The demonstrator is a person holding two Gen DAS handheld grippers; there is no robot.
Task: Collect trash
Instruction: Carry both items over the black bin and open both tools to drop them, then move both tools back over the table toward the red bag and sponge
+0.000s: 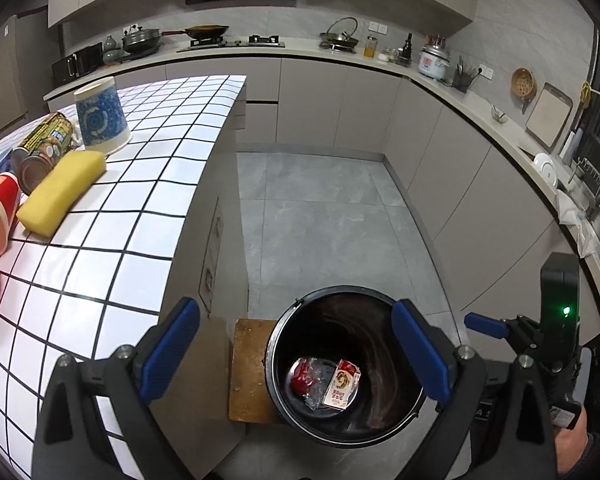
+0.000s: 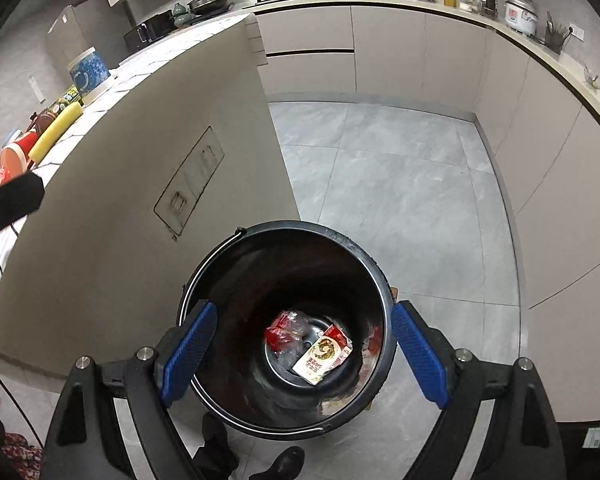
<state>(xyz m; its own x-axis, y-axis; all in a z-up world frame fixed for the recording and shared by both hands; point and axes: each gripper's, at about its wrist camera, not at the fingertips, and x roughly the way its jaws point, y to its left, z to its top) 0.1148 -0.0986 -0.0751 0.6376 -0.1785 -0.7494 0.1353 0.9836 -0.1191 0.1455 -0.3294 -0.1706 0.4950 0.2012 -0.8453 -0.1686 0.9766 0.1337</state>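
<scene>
Grey floor (image 2: 400,184) around black bucket (image 2: 260,248) beside island (image 2: 120,152).

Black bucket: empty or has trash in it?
Has trash: black bucket holds a red wrapper and a small carton at the bottom.

One bucket (image 2: 228,280), two wrappers (image 2: 320,356).
</scene>
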